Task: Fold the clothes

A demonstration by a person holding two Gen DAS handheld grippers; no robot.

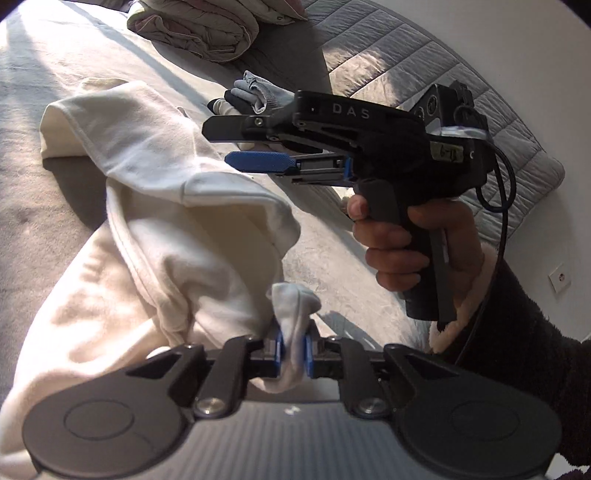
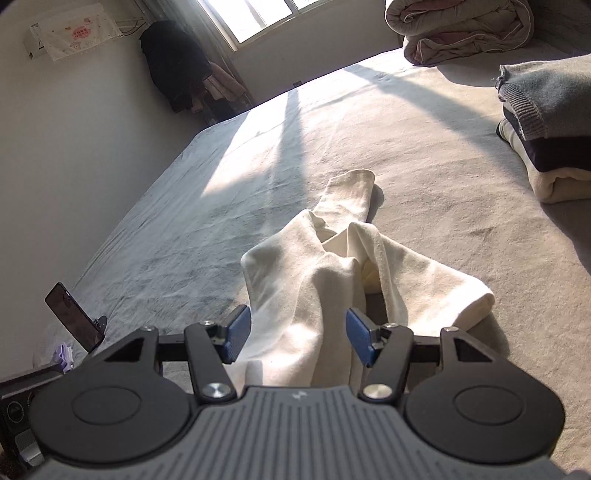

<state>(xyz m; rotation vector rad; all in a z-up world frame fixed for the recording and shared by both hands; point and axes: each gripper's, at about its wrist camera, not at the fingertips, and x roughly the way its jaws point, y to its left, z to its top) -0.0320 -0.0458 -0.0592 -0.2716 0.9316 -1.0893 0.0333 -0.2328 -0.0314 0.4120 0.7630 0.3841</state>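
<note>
The left claw [image 1: 293, 354] pinches a bunched fold of the cream garment [image 1: 177, 229] between its blue pads, lifting that edge off the bed [image 1: 332, 251]. The right claw [image 2: 295, 341] stands spread, its pads either side of the hanging cloth without pressing it. The rest of the garment lies crumpled on the bed in sunlight. Farther off sit a stack of folded clothes [image 2: 546, 133] and a rolled quilt [image 2: 461, 29].

Cream garment [image 2: 314, 280] is soft matt cloth (bedsheet [image 2: 424, 147] too).
</note>
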